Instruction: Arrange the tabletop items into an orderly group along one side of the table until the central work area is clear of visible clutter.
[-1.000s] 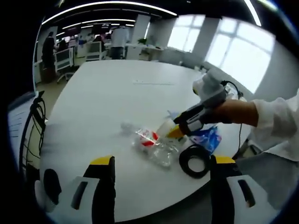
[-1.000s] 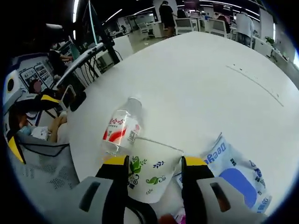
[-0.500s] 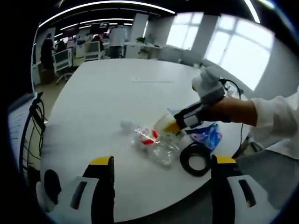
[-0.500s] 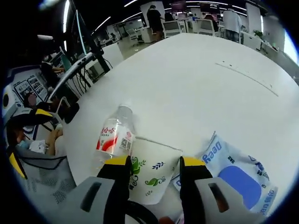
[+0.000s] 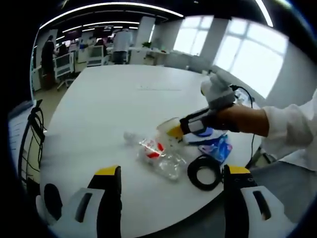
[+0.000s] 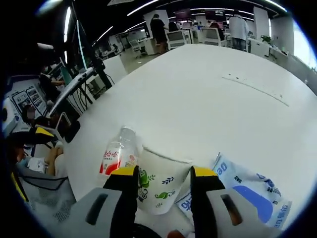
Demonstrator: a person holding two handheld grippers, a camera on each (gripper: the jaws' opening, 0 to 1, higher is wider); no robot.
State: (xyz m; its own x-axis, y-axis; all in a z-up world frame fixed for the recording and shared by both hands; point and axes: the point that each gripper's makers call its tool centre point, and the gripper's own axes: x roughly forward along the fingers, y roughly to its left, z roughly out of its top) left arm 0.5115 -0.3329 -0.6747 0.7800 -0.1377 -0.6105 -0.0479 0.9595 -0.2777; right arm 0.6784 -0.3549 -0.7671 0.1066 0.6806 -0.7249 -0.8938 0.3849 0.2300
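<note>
One white round-edged bench [image 5: 124, 99]. On it, counted across both gripper views:

- 1 clear plastic bottle with red-and-white label [image 6: 115, 156], lying on its side; also in the left gripper view [image 5: 159, 157].
- 1 white paper cup with green leaf print [image 6: 159, 181]; seen too at [image 5: 168, 130].
- 1 blue-and-white plastic packet [image 6: 245, 191]; in the left gripper view [image 5: 216, 147].
- 1 black ring-shaped tape roll [image 5: 204, 172].
- 2 yellow-tipped grey grippers: left gripper [image 5: 168, 176], right gripper [image 6: 161, 173].

Background: several people standing far off, count unclear; at least 3 in the right gripper view.
</note>
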